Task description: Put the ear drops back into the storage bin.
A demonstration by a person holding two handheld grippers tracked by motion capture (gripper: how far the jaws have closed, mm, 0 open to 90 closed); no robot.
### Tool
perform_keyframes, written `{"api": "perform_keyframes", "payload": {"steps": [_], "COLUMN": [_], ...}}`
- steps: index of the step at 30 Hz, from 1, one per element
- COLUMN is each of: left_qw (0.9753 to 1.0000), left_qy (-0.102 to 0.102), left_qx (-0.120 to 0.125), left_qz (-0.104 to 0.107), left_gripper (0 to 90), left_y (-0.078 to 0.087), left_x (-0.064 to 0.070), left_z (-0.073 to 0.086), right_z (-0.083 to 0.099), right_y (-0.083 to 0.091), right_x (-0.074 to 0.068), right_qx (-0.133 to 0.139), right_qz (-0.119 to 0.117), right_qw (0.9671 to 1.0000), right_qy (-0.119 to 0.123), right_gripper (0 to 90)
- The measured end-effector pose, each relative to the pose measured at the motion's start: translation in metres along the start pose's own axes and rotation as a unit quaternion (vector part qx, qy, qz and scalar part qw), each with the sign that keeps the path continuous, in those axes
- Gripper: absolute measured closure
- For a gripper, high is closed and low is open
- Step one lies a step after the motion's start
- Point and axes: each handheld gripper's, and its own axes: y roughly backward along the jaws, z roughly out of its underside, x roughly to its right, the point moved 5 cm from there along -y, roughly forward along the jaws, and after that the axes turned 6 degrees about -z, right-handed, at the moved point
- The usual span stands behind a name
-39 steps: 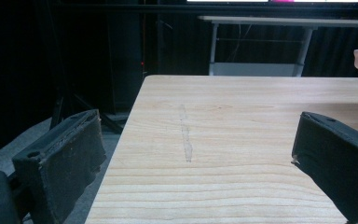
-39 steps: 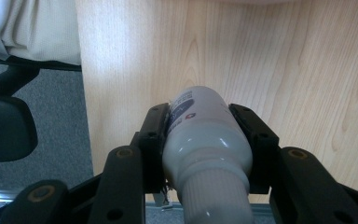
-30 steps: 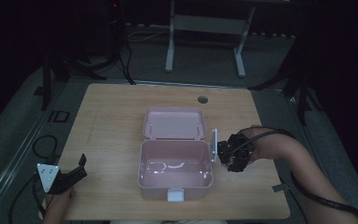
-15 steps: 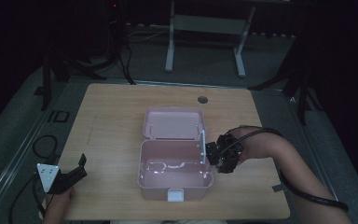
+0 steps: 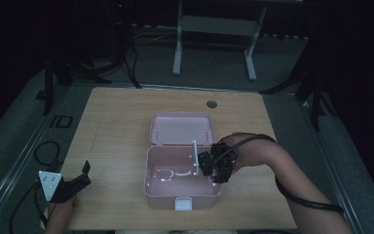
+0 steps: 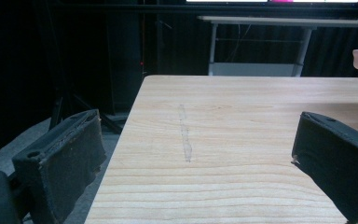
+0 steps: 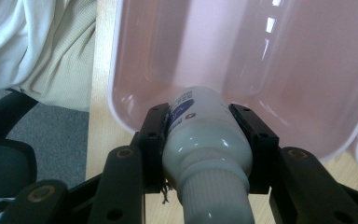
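Note:
An open pink box (image 5: 182,192) stands at mid table, its lid (image 5: 180,127) laid flat behind it. My right gripper (image 5: 213,168) hangs over the box's right side, shut on a white bottle (image 7: 200,140). The bottle's ribbed cap faces the camera and its body points down into the pink box (image 7: 284,70). The jaws of the right gripper (image 7: 199,122) press on both sides of the bottle. My left gripper (image 5: 83,178) rests at the table's front left corner, far from the box. The left gripper (image 6: 200,137) stands wide open with only bare wood between its pads.
The wooden table (image 5: 117,126) has a round cable hole (image 5: 212,104) at the back. A metal desk frame (image 5: 214,29) stands beyond it. A cable loop (image 5: 44,151) lies off the left edge. The person's light clothing (image 7: 37,46) is at the table's near edge.
My right gripper has moved left with the bottle, from beside the box's right wall to over its inside. The left gripper has stayed put.

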Motion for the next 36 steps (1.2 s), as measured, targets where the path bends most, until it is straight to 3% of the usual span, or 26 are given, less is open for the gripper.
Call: {"api": "perform_keyframes", "payload": {"steps": [11, 27, 36], "left_qw": [1.0000, 1.0000, 1.0000], "left_qy": [0.001, 0.001, -0.001], "left_qx": [0.000, 0.001, 0.001], "left_qz": [0.001, 0.003, 0.004], "left_gripper": [2.4, 2.4, 2.3], "left_y": [0.000, 0.000, 0.000], "left_x": [0.000, 0.000, 0.000], "left_z": [0.000, 0.000, 0.000], "right_z": [-0.012, -0.021, -0.024], "right_y": [-0.016, -0.072, -0.085], "right_x": [0.001, 0.012, 0.020], "right_qx": [0.000, -0.049, -0.064], "right_qz": [-0.011, -0.050, -0.058], "right_qw": [0.9999, 0.9972, 0.9959], "right_qy": [0.013, 0.028, 0.027], "right_gripper": [59.4, 59.3, 59.4]}}
